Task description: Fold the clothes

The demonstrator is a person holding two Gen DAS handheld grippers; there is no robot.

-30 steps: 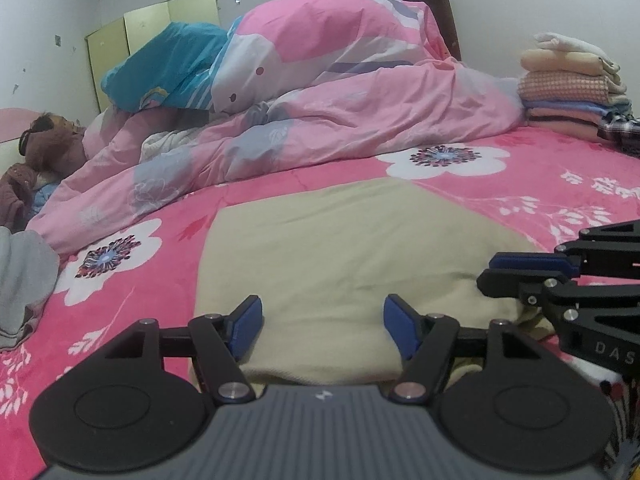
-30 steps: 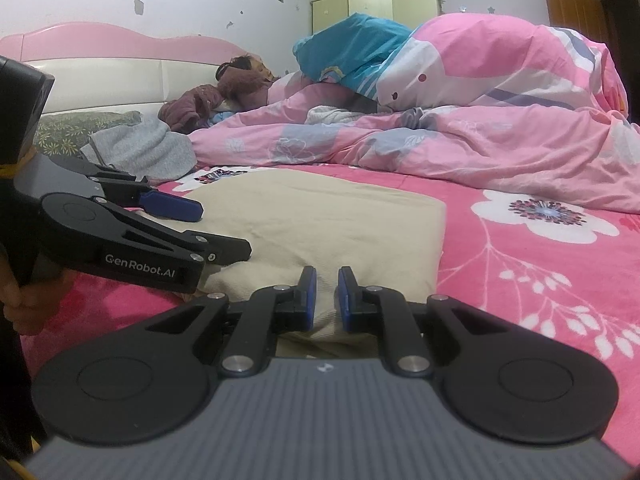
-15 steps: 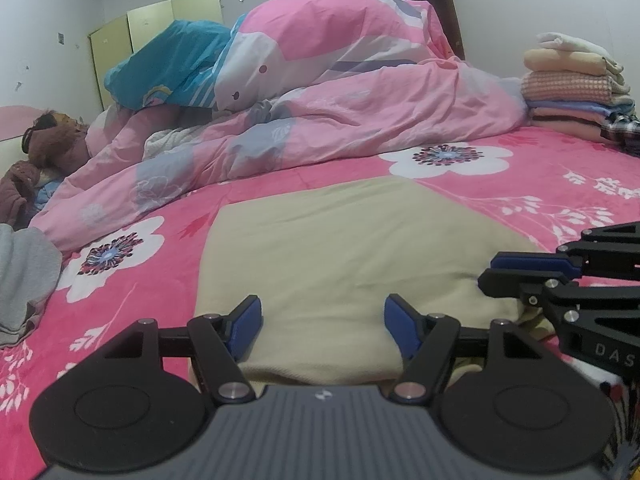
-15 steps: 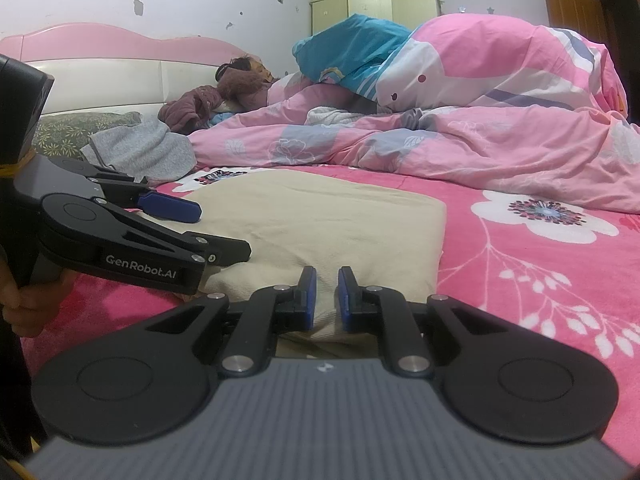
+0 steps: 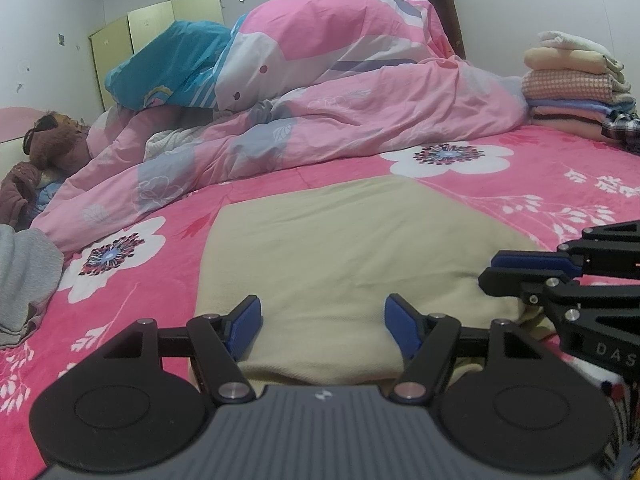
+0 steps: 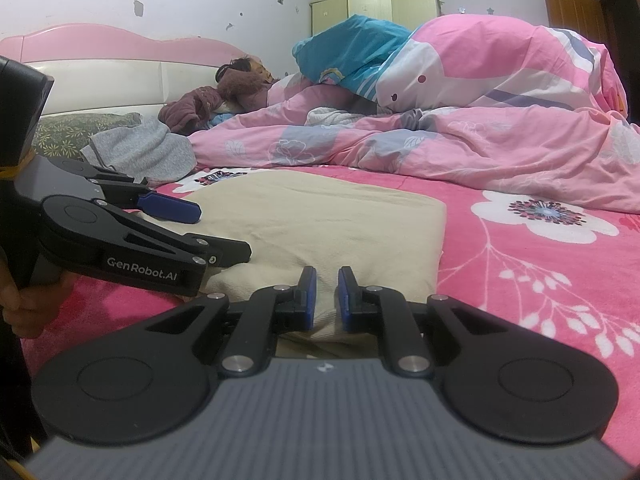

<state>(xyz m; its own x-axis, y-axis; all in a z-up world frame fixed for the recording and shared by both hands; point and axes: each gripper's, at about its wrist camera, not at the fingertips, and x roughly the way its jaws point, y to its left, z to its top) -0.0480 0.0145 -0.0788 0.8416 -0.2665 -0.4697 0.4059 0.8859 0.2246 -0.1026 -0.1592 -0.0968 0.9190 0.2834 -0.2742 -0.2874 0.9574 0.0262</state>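
Note:
A beige garment (image 5: 340, 248) (image 6: 320, 216) lies folded into a flat rectangle on the pink flowered bedspread (image 5: 540, 184). My left gripper (image 5: 322, 320) (image 6: 224, 234) hovers over its near edge, open, with only the cloth's surface below the blue pads. My right gripper (image 6: 327, 300) (image 5: 489, 271) sits at the garment's near right corner. It is shut to a narrow slit, and no fabric shows pinched between the pads. A hand (image 6: 24, 308) holds the left gripper's handle.
A rumpled pink duvet (image 5: 340, 112) fills the far side of the bed. A stack of folded clothes (image 5: 576, 84) stands at the far right. A grey garment (image 5: 24, 276) lies bunched at the left, near a person (image 6: 244, 80) lying by the headboard (image 6: 100, 64).

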